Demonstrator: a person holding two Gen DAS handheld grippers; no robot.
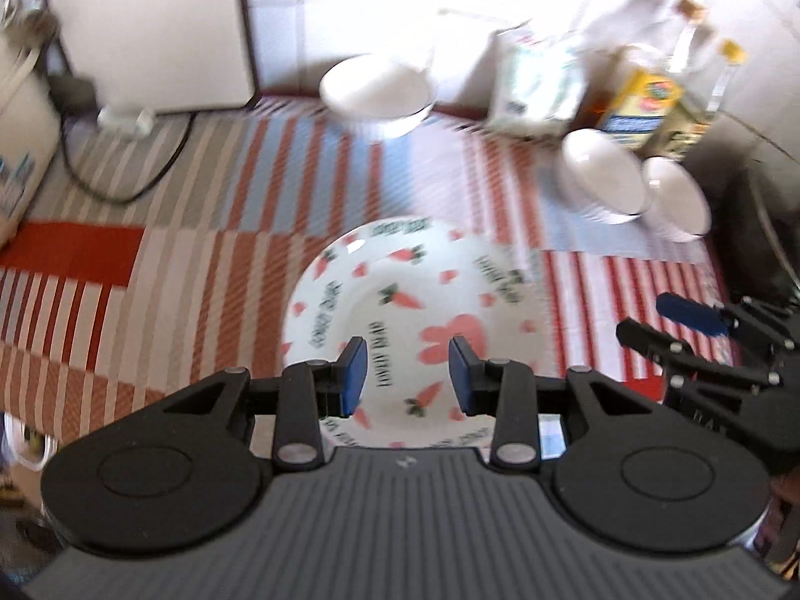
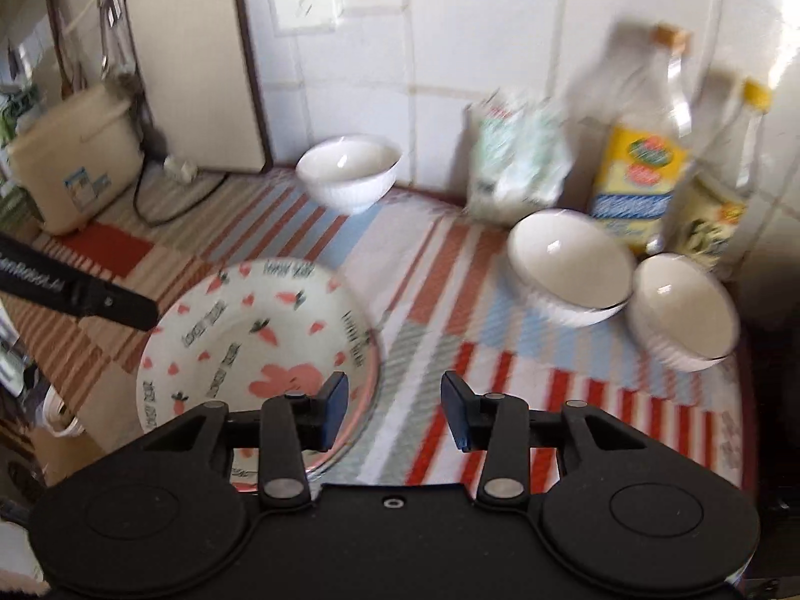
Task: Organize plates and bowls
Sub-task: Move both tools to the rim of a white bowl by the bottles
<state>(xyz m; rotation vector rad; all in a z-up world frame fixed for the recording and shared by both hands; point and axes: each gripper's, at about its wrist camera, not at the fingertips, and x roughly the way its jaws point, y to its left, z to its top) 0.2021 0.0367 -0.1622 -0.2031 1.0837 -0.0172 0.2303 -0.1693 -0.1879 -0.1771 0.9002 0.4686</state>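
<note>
Carrot-print plate lies flat on the striped table; left gripper and right gripper, fingers apart and empty, hover above it, likely after release; three bowls stand unstacked beyond.

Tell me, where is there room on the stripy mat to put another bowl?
Bare striped mat lies between the carrot plate and the two side-by-side bowls, and left of the lone bowl near the cable. It is crowded by the bottles and bag.
</note>
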